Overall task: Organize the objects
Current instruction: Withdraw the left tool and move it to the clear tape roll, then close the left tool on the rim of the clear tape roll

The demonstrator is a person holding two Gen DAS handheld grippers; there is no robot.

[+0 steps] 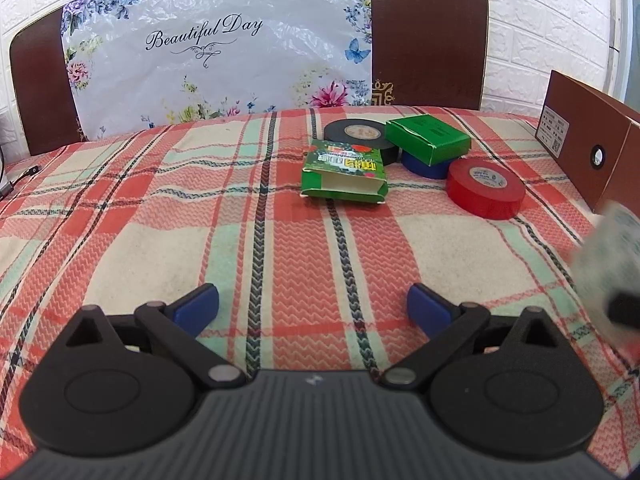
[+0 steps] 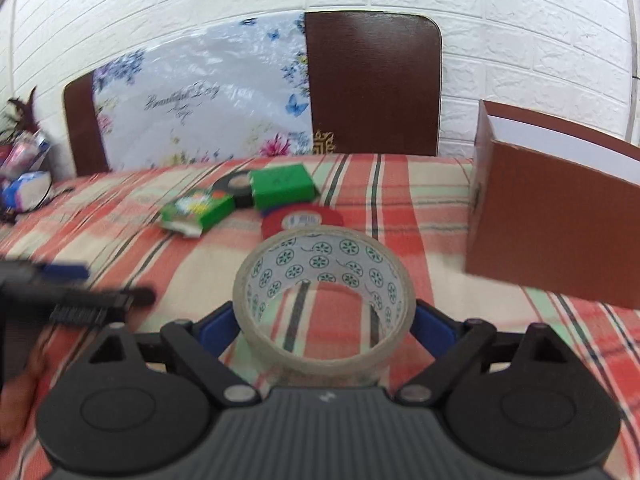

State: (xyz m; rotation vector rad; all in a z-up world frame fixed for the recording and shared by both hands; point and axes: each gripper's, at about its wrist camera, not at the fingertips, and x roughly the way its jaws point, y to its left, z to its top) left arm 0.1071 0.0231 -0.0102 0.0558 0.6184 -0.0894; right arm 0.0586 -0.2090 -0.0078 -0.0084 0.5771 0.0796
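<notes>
My right gripper (image 2: pixel 326 326) is shut on a clear tape roll (image 2: pixel 324 300) with a green flower print and holds it above the plaid cloth; the roll shows blurred at the right edge of the left wrist view (image 1: pixel 606 248). My left gripper (image 1: pixel 312 308) is open and empty over the cloth. Ahead lie a red tape roll (image 1: pixel 485 189), a black tape roll (image 1: pixel 356 138), a blue tape roll (image 1: pixel 424 164), a plain green box (image 1: pixel 428 135) resting on the rolls, and a printed green box (image 1: pixel 345 176). A brown cardboard box (image 2: pixel 556 216) stands at the right.
A plaid cloth (image 1: pixel 160 216) covers the table. A brown chair back (image 2: pixel 374 84) with a flowered plastic sheet (image 1: pixel 216 48) stands behind the table against a white brick wall. Small clutter (image 2: pixel 24 176) sits at the far left edge.
</notes>
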